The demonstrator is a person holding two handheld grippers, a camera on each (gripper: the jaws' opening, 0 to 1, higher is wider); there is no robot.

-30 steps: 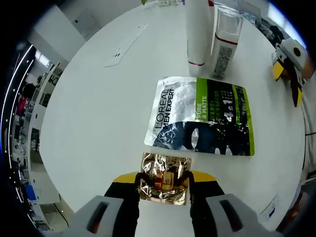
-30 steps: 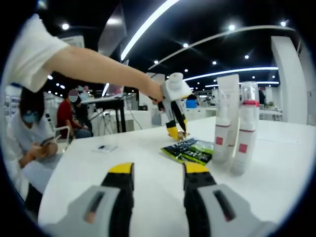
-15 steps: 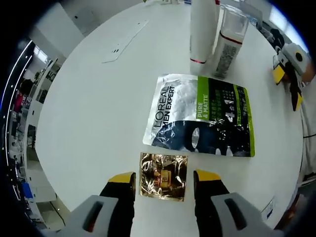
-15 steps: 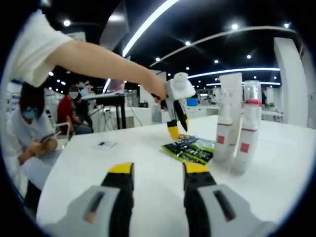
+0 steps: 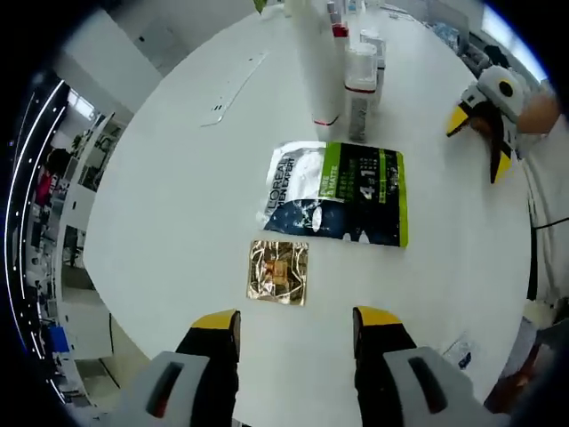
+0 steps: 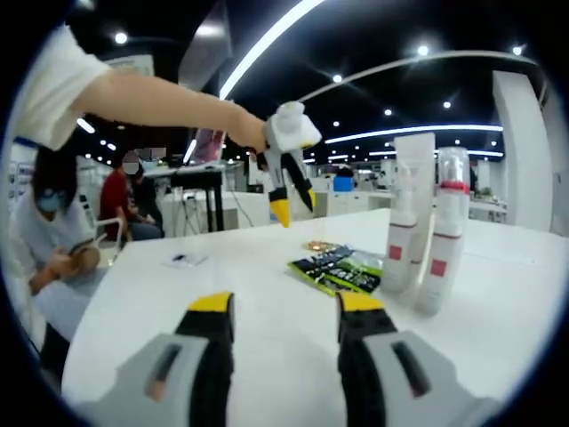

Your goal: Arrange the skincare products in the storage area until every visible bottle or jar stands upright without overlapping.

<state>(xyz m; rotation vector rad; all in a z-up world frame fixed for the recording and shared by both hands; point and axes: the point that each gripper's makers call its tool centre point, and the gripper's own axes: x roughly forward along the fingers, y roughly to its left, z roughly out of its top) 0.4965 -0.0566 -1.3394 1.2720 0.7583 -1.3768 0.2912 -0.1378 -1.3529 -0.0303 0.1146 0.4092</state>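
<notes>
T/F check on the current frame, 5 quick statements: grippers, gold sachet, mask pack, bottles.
1. The left gripper holds the gold sachet. False: its jaws are open and empty, with the sachet lying flat on the table beyond them.
2. The green and black mask pack lies flat. True.
3. The white tube and the clear bottle have tipped over. False: both stand upright, side by side.
4. The right gripper is open and empty. True.
5. The sachet overlaps the mask pack. False: bare table separates them.
</notes>
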